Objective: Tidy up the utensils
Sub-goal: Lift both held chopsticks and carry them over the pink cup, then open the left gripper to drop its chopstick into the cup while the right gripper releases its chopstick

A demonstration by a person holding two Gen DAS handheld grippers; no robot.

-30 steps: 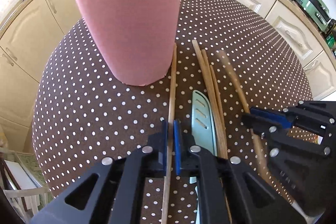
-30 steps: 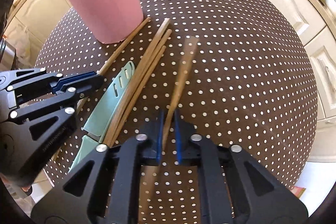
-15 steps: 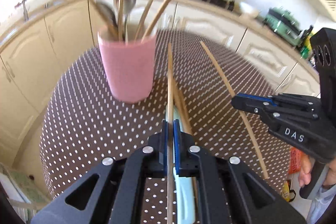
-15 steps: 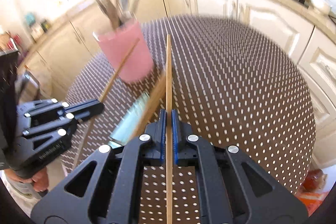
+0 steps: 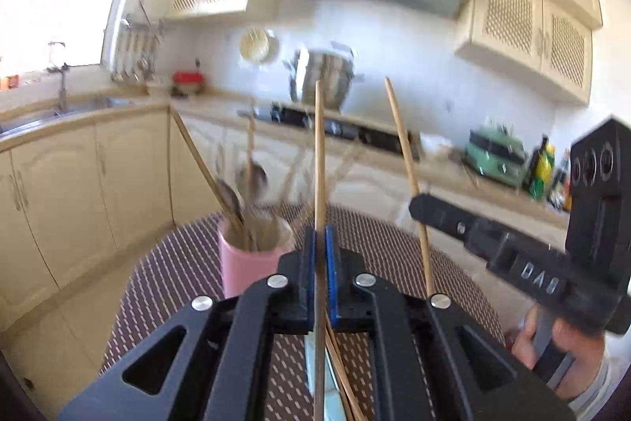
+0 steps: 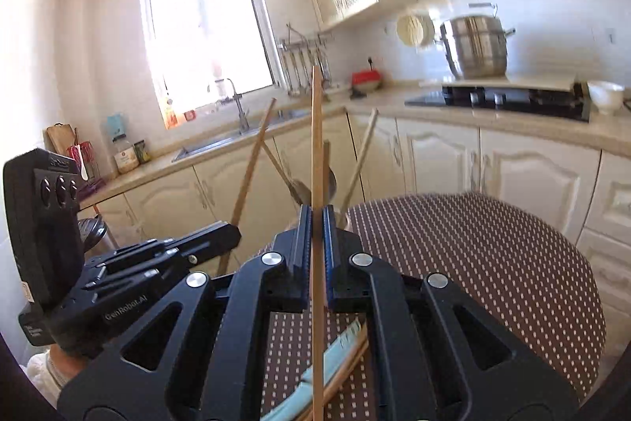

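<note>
- The left gripper is clamped on a wooden chopstick; the right gripper pinches another wooden stick.
- The pink cup stands ahead of and below both tips, on the dotted table.
- Each stick should probably be tipped lower end first over the rim, one at a time, avoiding the utensils already inside.
- A teal knife lies beneath the jaws, with more sticks.

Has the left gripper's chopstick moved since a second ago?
Yes. The chopstick in the left gripper has lifted off the table, above the pink cup.
</note>
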